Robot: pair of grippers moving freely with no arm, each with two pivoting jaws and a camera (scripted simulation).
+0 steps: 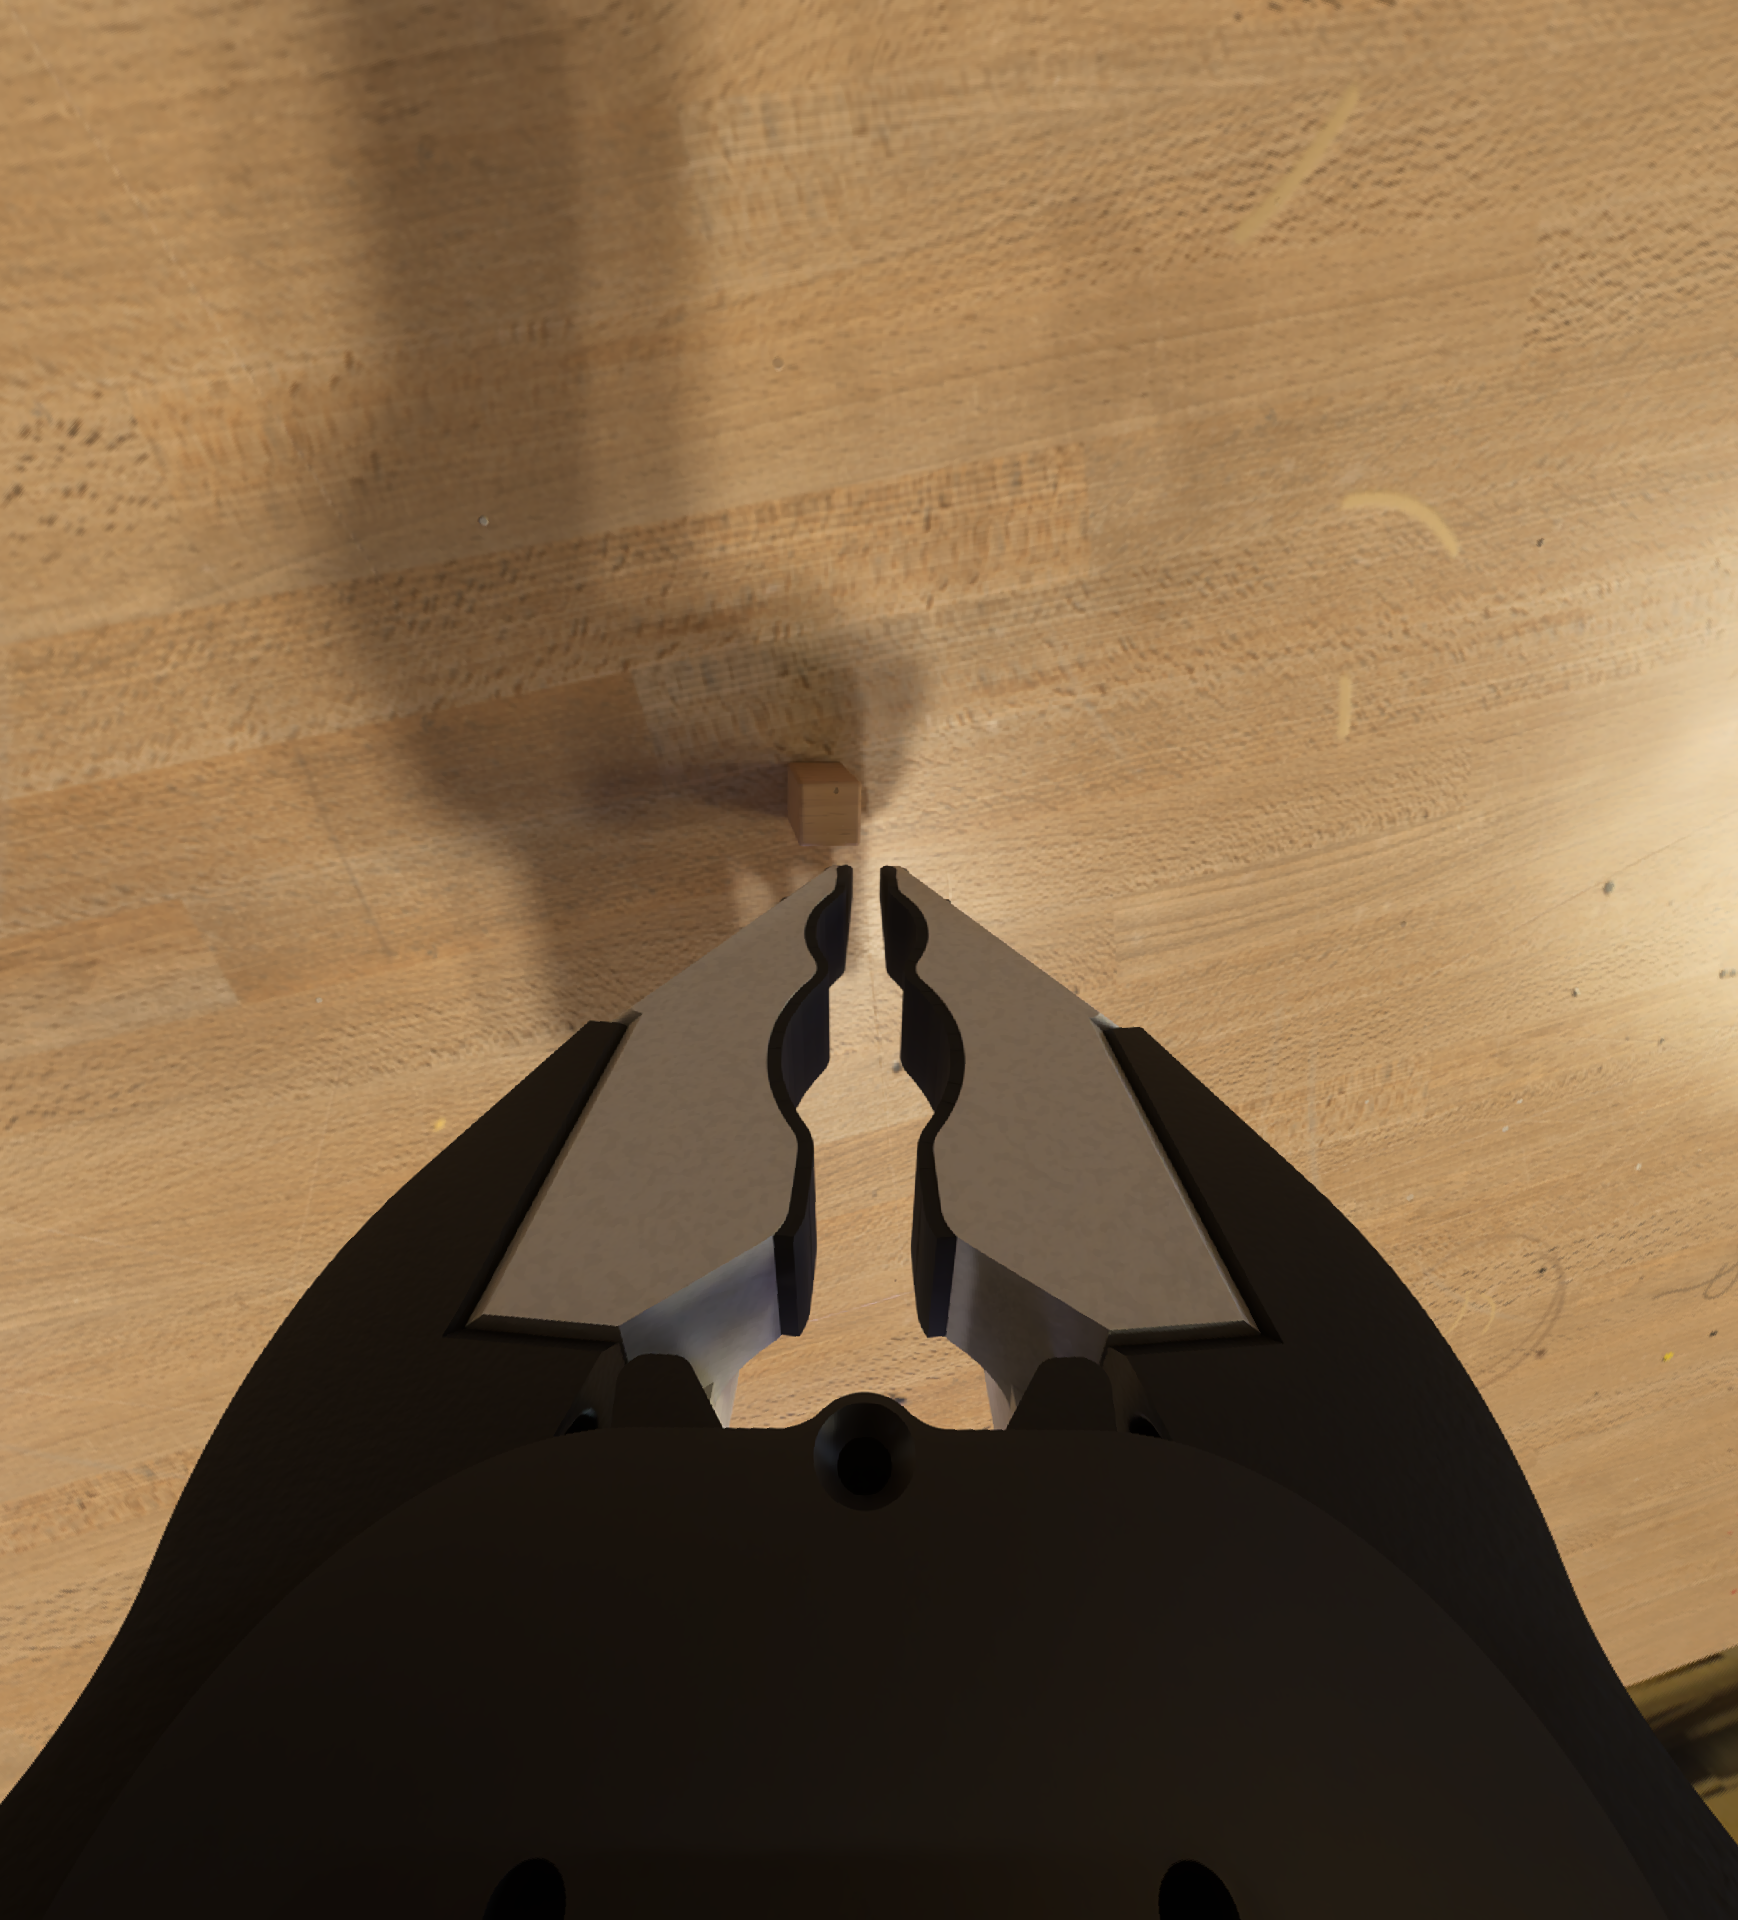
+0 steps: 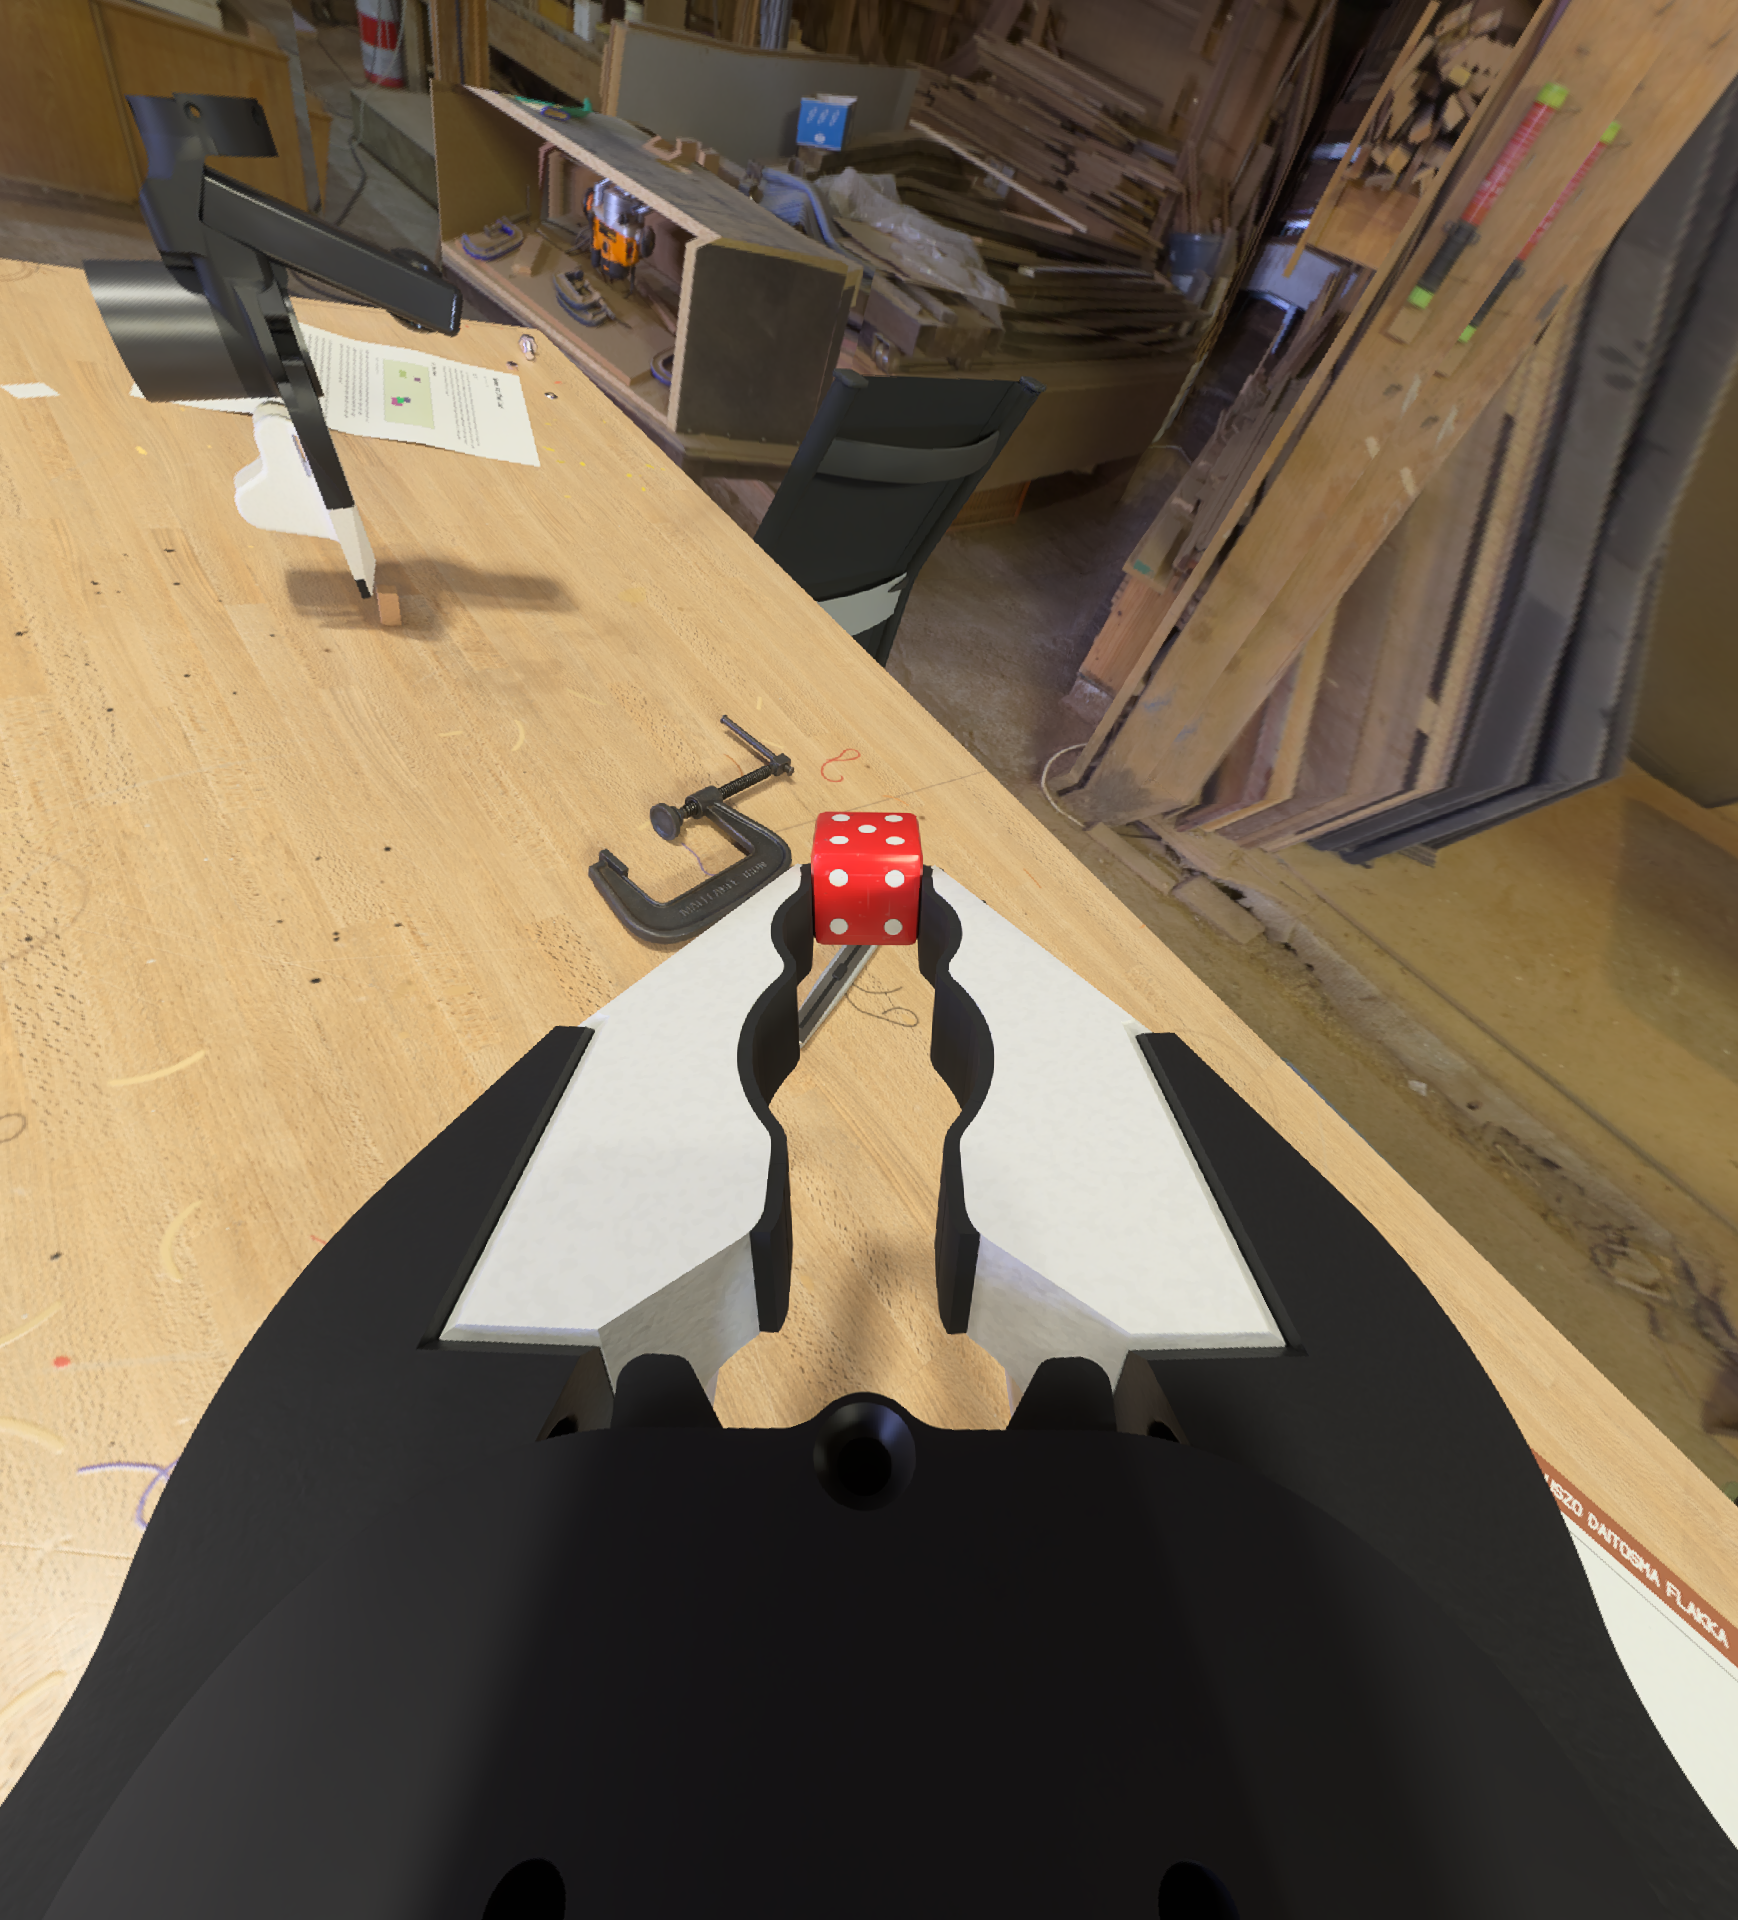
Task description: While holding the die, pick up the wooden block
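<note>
On the pale wooden tabletop (image 1: pixel 1260 935), just beyond the nearly closed, empty left hand-held gripper (image 1: pixel 865 871): small tan wooden block (image 1: pixel 821 816), probably light, rigid, best pinched across opposite flat sides; right hand-held gripper (image 2: pixel 865 883) clamps red white-spotted die (image 2: pixel 865 878).

The right gripper (image 2: pixel 866 883) pinches a red die (image 2: pixel 865 879) between its fingers (image 2: pixel 948 925) above the worktop (image 2: pixel 221 831). A clamp (image 2: pixel 693 862) lies just beyond. Farther off, the left gripper (image 2: pixel 363 587) points down beside a block (image 2: pixel 388 607).
</note>
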